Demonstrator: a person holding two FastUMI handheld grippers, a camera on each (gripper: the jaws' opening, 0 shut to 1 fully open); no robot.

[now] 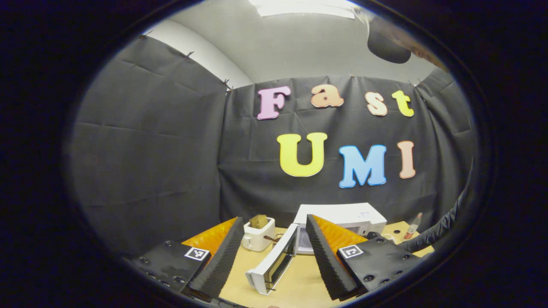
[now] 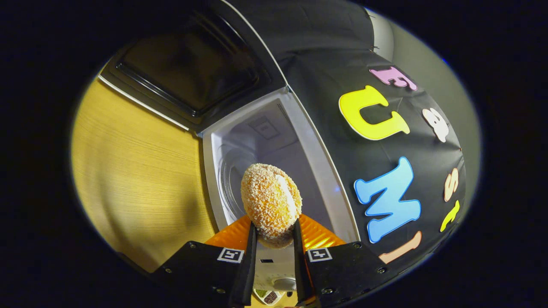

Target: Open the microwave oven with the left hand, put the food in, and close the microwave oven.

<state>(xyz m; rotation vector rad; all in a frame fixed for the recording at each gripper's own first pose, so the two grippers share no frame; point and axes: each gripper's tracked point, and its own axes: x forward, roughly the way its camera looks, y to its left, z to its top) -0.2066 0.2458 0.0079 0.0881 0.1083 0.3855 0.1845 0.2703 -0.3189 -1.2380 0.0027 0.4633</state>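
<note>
Clamped between the two fingers of the right gripper [image 2: 272, 239], a breaded round food item [image 2: 271, 204] sits upright, with both fingers [image 2: 250, 261] pressing on its lower sides. Directly beyond the food item, the microwave oven [image 2: 274, 141] stands with its cavity exposed; the food item is in front of the cavity opening, and whether it has crossed the opening's edge cannot be told. The round turntable [image 2: 231, 171] shows on the cavity floor behind the food item. The microwave door [image 2: 188, 72] is swung fully away from the cavity, its dark window facing the camera. The wooden bench [image 2: 137, 171] lies beside the door.

Left gripper [image 1: 274, 256]: the fingers [image 1: 218, 261] are spread wide apart and grasp nothing. Between and beyond them, the microwave oven [image 1: 342, 216] sits on the bench [image 1: 295, 282], with its door [image 1: 274, 261] hanging open toward the camera. Just beside the microwave oven, on the door side, stands a white toaster [image 1: 257, 234] with a slice in its slot. On the opposite side of the microwave oven, a small bottle [image 1: 413, 226] stands on the bench, and a dark sleeve [image 1: 441, 229] reaches toward the oven's front.
</note>
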